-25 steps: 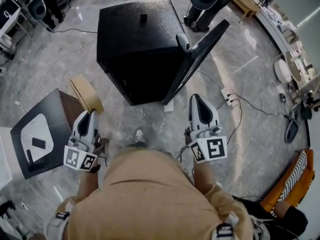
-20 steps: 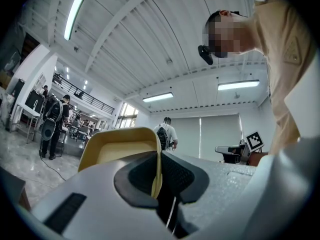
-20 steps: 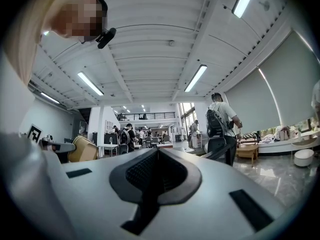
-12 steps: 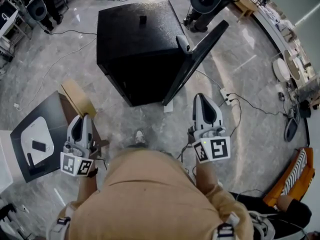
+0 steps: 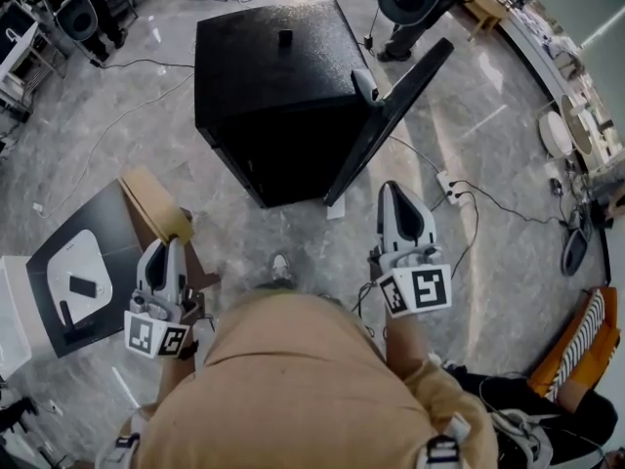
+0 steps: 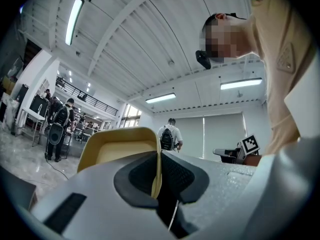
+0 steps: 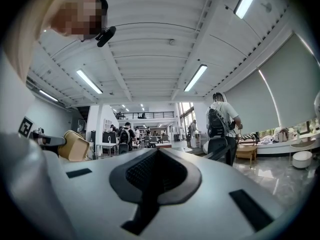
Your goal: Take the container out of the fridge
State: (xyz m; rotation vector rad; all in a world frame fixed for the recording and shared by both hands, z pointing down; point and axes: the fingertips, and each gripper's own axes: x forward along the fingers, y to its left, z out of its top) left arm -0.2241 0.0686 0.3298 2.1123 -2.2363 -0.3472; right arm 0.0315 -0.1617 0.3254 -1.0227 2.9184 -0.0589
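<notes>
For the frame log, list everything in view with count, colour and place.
fridge: one, black, on the floor ahead, door open
small object: one, black, on the fridge top
container: one, tan, outside the fridge, at lower left
tray: one, white, on the dark table at left
power strip: one, white, on the floor right of the fridge
left gripper: one, white, lower left, shut on the container's wall
right gripper: one, white, lower right, shut, empty

Bright ceiling strip lights [image 7: 195,77] glare off the glossy floor [image 5: 469,115]; edges warp fisheye-round.
</notes>
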